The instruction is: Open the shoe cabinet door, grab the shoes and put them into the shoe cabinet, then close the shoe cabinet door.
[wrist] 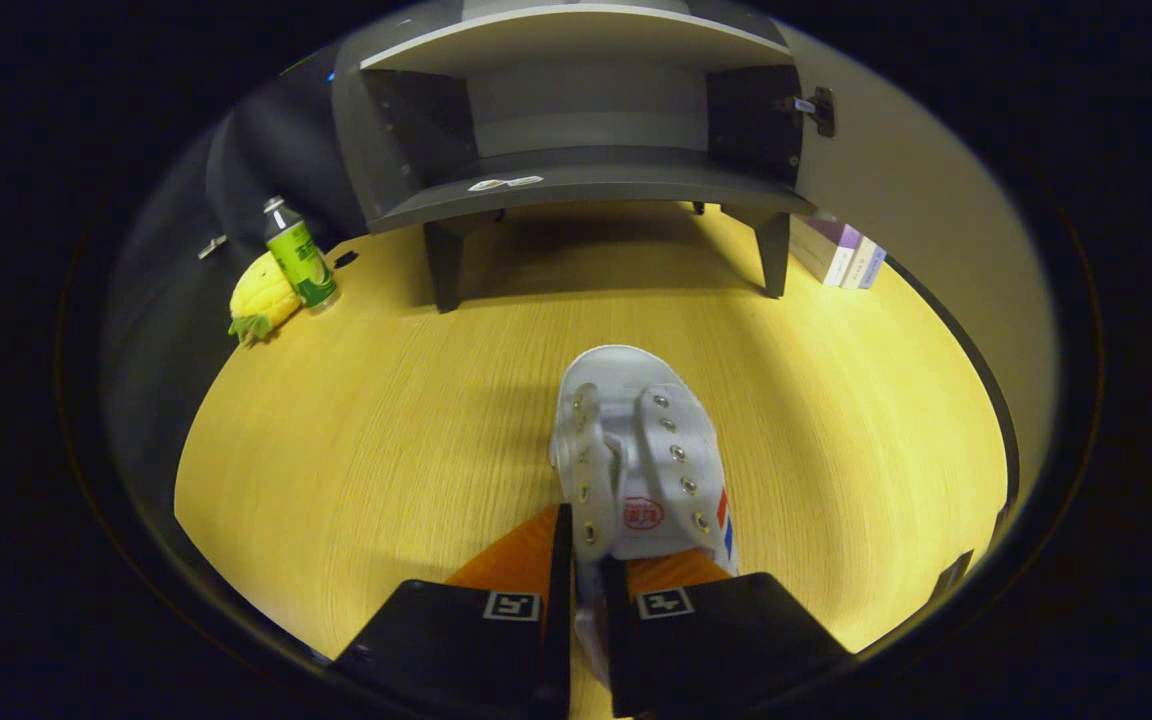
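The black two-finger gripper [586, 600] pinches the side wall of a white canvas lace-up shoe [641, 450] over the yellow wooden tabletop [386, 450]. Transport step appears underway; the open grey shoe cabinet [576, 170] stands well beyond, so a forward carry into it follows.

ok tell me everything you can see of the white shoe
The white shoe is a canvas-looking sneaker with no laces: rows of metal eyelets line both open flaps, and the tongue shows between them. A red round stamp sits inside near the heel, and red and blue stripes mark its side. Its toe points ahead toward the open shoe cabinet. The gripper has its fingers closed on one wall of the shoe at the heel end. Below it is the yellow wood-grain table; whether the sole still rests there I cannot tell.
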The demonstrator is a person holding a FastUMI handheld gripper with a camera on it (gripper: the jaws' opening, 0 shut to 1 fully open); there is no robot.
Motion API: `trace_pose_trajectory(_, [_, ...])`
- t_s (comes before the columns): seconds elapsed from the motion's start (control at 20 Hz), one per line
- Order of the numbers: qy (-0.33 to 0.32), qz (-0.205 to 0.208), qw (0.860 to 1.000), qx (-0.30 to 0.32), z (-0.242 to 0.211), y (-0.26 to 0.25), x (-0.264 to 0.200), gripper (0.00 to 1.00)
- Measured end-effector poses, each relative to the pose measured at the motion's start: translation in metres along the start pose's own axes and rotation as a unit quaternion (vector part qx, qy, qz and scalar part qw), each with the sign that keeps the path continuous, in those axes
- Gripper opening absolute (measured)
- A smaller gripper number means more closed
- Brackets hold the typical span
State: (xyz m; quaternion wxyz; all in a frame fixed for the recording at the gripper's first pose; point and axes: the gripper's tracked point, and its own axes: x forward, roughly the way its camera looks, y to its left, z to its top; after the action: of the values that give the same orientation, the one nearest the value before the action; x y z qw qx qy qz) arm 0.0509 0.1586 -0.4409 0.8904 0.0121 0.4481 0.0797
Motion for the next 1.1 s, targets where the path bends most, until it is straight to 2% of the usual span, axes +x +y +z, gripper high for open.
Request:
trace_pose_trajectory(0.05, [-0.002, 0.001, 1.0, 0.006, 0.002, 0.001, 0.002, 0.24])
trace_pose_trajectory(0.2, [-0.005, 0.002, 1.0, 0.003, 0.002, 0.005, 0.0, 0.07])
trace_pose_trajectory(0.3, [-0.012, 0.0, 1.0, 0.003, 0.005, 0.004, 0.006, 0.05])
trace_pose_trajectory(0.75, [-0.066, 0.01, 0.998, 0.021, 0.039, 0.005, -0.028, 0.05])
trace_pose_trajectory(1.1, [-0.12, 0.021, 0.992, -0.014, 0.093, 0.015, -0.084, 0.05])
